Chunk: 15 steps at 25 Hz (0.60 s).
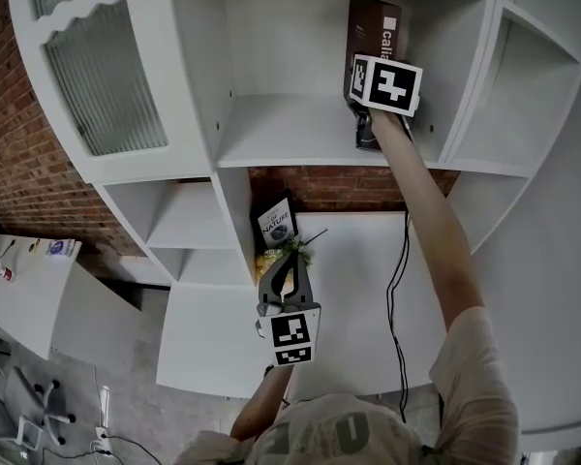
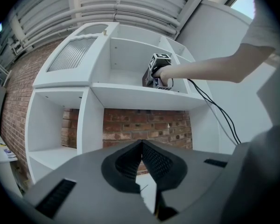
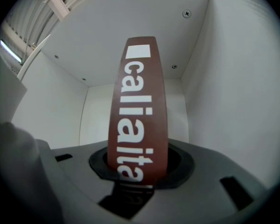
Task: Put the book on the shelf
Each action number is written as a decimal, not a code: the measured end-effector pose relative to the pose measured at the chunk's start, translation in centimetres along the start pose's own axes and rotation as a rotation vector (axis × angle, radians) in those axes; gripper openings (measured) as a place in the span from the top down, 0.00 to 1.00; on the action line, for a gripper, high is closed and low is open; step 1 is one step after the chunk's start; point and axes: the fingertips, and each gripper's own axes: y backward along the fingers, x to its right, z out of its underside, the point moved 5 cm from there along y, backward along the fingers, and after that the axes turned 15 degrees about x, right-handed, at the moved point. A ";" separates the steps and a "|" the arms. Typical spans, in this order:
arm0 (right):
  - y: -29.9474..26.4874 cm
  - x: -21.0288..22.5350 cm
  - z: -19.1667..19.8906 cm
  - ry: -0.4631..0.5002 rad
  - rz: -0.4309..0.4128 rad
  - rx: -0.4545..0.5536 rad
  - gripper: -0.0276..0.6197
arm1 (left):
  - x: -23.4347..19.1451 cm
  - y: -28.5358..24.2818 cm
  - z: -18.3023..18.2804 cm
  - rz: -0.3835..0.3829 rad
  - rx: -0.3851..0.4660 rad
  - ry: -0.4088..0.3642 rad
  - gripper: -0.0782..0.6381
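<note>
A brown book (image 1: pixel 372 29) with white letters on its spine stands upright in the upper middle compartment of the white shelf unit (image 1: pixel 281 136), close to the right wall. My right gripper (image 1: pixel 361 107) is shut on the book's lower spine, arm stretched up to it. In the right gripper view the spine (image 3: pixel 139 111) rises from between the jaws (image 3: pixel 137 171), with the compartment's white walls all around. My left gripper (image 1: pixel 285 262) hangs lower down in front of the unit, its jaws (image 2: pixel 141 143) shut on nothing. The left gripper view shows the right gripper (image 2: pixel 157 73) up on the shelf.
A second book (image 1: pixel 276 223) leans in the lower brick-backed opening, a small plant (image 1: pixel 292 248) beside it. A black cable (image 1: pixel 399 279) trails down from the right arm. A ribbed-glass cabinet door (image 1: pixel 107 85) is at upper left. A white desk (image 1: pixel 24 284) stands at far left.
</note>
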 end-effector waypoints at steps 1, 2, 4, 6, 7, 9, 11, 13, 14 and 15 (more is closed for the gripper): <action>-0.2 0.2 0.2 -0.007 0.009 -0.009 0.72 | 0.0 -0.1 0.0 -0.001 -0.001 0.000 0.87; -0.4 0.3 0.4 -0.014 0.018 -0.016 0.72 | -0.1 -0.2 0.1 -0.003 -0.002 -0.001 0.87; -0.4 0.3 0.3 -0.022 0.020 -0.011 0.72 | -0.2 -0.3 0.1 -0.005 -0.003 -0.004 0.87; -0.4 0.1 0.0 -0.018 0.008 0.006 0.72 | -0.3 -0.5 0.0 -0.005 0.000 -0.008 0.87; -0.4 0.0 0.0 -0.019 0.006 0.006 0.72 | -0.3 -0.5 -0.1 -0.006 0.003 -0.009 0.87; -0.5 0.1 0.3 -0.026 0.010 -0.009 0.72 | -0.3 -0.6 -0.2 -0.006 0.007 -0.010 0.87; -0.5 0.0 0.4 -0.030 0.003 -0.015 0.72 | -0.2 -0.6 -0.3 -0.002 0.010 -0.009 0.87; -0.4 -0.1 0.2 -0.020 -0.013 -0.001 0.72 | -0.1 -0.5 -0.4 0.000 0.010 -0.010 0.87; -0.3 -0.2 0.2 -0.016 -0.017 0.003 0.72 | -0.1 -0.4 -0.5 0.000 0.010 -0.011 0.87; -0.3 -0.1 0.3 -0.014 -0.013 0.000 0.72 | -0.1 -0.3 -0.5 0.001 0.010 -0.012 0.87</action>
